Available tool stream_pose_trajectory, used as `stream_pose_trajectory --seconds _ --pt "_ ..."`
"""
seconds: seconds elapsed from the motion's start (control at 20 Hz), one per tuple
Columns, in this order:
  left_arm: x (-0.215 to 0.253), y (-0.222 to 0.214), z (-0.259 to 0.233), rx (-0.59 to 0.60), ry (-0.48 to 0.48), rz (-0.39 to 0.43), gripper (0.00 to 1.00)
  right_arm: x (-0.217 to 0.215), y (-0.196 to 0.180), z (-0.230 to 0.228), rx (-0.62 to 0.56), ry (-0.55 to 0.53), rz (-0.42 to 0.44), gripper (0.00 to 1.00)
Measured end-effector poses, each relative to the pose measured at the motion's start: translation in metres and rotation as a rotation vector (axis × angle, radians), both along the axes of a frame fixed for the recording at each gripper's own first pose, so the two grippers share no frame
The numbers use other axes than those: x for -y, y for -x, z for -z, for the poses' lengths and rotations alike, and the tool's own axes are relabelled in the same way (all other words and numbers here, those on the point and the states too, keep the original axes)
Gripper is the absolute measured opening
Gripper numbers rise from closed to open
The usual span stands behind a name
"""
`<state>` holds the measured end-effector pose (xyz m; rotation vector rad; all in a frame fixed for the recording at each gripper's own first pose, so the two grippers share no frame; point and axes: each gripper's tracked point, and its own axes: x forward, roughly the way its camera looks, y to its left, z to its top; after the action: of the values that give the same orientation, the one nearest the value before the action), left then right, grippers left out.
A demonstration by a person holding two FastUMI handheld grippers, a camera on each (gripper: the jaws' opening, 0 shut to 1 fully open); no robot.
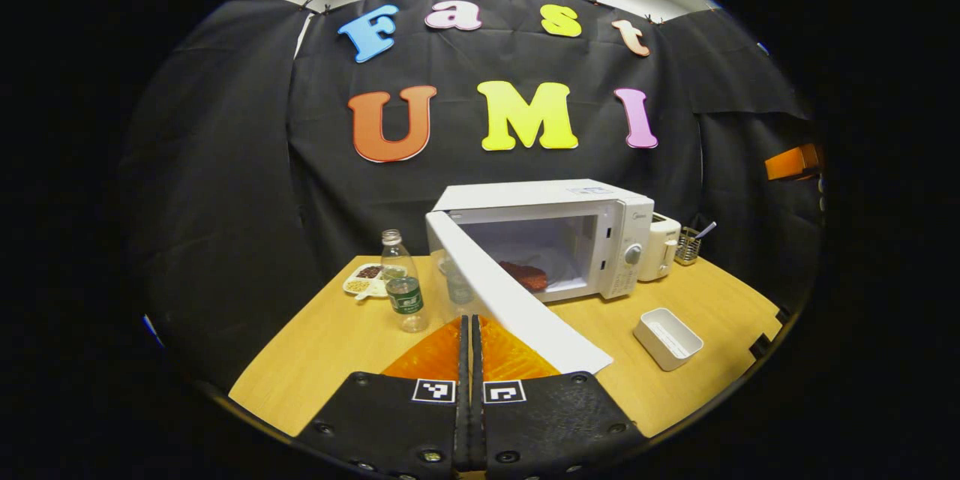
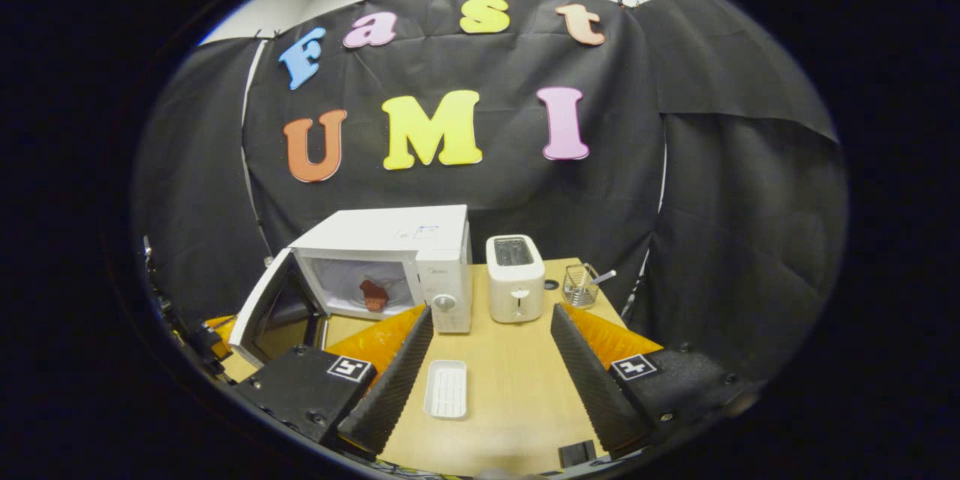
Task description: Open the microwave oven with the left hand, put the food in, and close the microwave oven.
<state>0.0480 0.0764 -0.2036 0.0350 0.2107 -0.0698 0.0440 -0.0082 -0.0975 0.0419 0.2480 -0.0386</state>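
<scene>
The white microwave [image 1: 551, 236] stands at the back of the wooden table [image 1: 322, 345]. Its door [image 1: 517, 304] is swung wide open toward me. A reddish-brown piece of food [image 1: 525, 275] lies inside the cavity. My left gripper [image 1: 470, 321] is shut with nothing between its fingers, just left of the door's outer edge and apart from it. In the right gripper view the microwave [image 2: 390, 240] sits left of centre, with the open door [image 2: 262, 311] and the food [image 2: 373, 294] inside. My right gripper [image 2: 492, 311] is open over the table, holding nothing.
A water bottle [image 1: 401, 285] and a small plate of beans [image 1: 364, 279] stand left of the door. A white rectangular tray [image 2: 446, 388] lies on the table [image 2: 510, 405] between the right gripper's fingers. A toaster [image 2: 515, 277] and a wire utensil holder [image 2: 579, 285] stand right of the microwave.
</scene>
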Motion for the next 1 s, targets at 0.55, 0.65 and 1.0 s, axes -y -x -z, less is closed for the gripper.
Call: stream_pose_trajectory --seconds 0.55,0.65,1.0 --pt "0.115 -0.049 0.006 0.004 -0.004 0.144 0.0 0.059 -0.002 -0.011 0.0 0.009 0.026 1.0" --pt "0.13 -0.059 0.007 0.006 -0.011 0.16 0.0 0.065 -0.005 -0.009 -0.008 0.007 0.023 1.0" --pt "0.171 -0.107 0.012 0.018 -0.013 0.182 0.0 0.079 -0.022 -0.005 -0.031 0.0 -0.002 1.0"
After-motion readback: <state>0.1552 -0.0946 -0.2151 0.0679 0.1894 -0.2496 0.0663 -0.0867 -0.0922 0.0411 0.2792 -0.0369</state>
